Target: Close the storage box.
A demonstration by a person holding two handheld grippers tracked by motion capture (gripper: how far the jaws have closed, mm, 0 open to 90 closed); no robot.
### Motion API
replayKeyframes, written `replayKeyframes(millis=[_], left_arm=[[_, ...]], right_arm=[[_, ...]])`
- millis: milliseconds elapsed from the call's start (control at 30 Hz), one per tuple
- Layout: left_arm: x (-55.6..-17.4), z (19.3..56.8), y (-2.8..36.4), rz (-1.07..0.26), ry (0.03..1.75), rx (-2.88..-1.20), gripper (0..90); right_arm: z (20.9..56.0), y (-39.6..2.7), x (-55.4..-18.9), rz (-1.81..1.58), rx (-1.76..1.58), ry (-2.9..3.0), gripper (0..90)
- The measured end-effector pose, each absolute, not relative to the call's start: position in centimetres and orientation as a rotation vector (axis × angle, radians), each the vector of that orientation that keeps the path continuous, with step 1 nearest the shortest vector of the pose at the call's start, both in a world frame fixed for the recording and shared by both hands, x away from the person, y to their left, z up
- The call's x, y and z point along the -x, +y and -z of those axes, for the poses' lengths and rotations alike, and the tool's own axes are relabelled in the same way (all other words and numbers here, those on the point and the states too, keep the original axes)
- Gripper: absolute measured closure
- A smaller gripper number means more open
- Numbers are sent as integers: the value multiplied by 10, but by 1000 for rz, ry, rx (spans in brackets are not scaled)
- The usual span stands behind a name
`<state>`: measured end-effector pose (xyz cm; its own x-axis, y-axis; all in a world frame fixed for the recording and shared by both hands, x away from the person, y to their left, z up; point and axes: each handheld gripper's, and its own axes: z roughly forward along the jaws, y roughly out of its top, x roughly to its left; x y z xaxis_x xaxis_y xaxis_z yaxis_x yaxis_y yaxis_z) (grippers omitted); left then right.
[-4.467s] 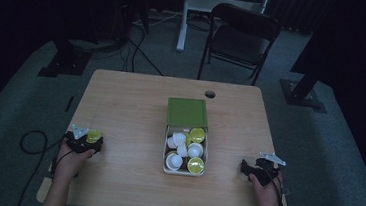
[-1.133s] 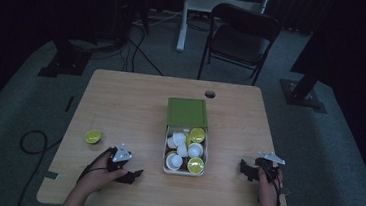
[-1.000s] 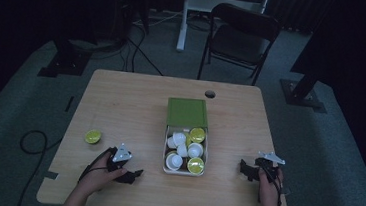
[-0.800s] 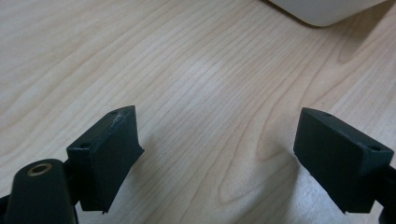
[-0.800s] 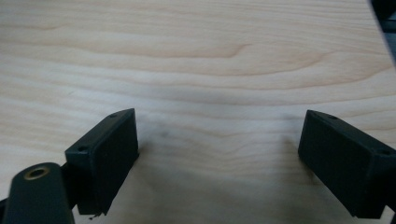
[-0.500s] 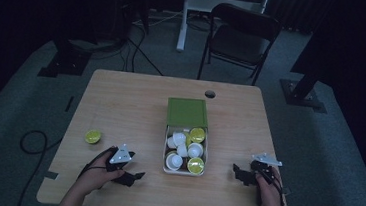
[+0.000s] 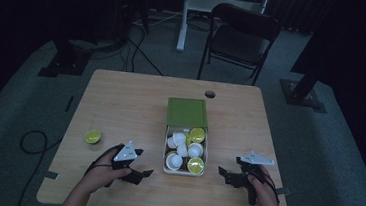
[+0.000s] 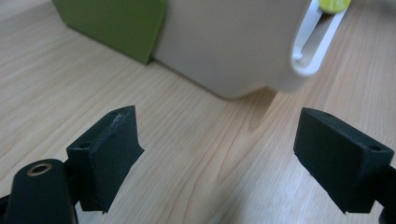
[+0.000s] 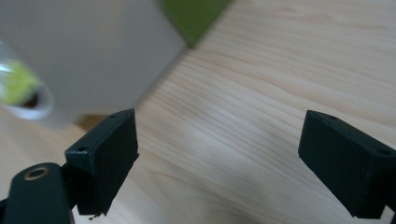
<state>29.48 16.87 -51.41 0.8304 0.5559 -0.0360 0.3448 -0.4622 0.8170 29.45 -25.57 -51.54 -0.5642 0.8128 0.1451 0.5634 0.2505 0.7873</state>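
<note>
Two hand-held grippers flank one box on the wooden counter (image 7: 121, 102), w/ a folding chair (image 7: 239, 35) beyond the far edge. Biggest item on it is the box (image 7: 183, 169): long axis runs away from the person, green lid (image 7: 186, 113) slid toward the far end, near half open & packed w/ small cups (image 7: 187, 151), some white, some yellow-green topped. Left hand-held gripper (image 7: 137, 173) sits just left of the box's near corner, tips aimed right at its side wall; in the left gripper view the pale wall (image 8: 233, 42) looms close ahead, jaws spread wide, nothing between them. Right hand-held gripper (image 7: 225, 173) is on the opposite side, pointing left at the box, jaws also wide apart & empty in the right gripper view, wall (image 9: 88, 51) ahead and to one side. Left looks a bit nearer the box than right. Judgement: next reach is into the open near half, so either side must lift over the rim, then drop onto a cup. Smallest: a lone yellow-green cup (image 7: 92, 136) stands apart, left of the left hand.
</note>
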Motion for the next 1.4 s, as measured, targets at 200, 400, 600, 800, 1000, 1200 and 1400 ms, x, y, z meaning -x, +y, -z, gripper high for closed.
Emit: replayKeyframes(millis=[200,400,600,800,1000,1200,1400], left_arm=[[-297,509,165,-325,642,-2022,145],[-296,506,159,-335,611,-1955,145],[-297,505,155,-375,592,-1894,145],[-297,504,150,-378,576,-1848,146],[-302,508,146,-400,594,-1837,145],[-306,511,143,-395,611,-1816,145],[-306,510,143,-398,611,-1820,145]], right_arm=[[508,-246,-292,-1348,-1158,2266,116],[505,-240,-291,-1528,-997,2272,116],[504,-235,-293,-1671,-906,2264,118],[506,-233,-296,-1784,-816,2260,132],[511,-230,-302,-1749,-809,2236,132],[513,-233,-310,-1754,-838,2193,132],[514,-230,-312,-1755,-820,2214,132]])
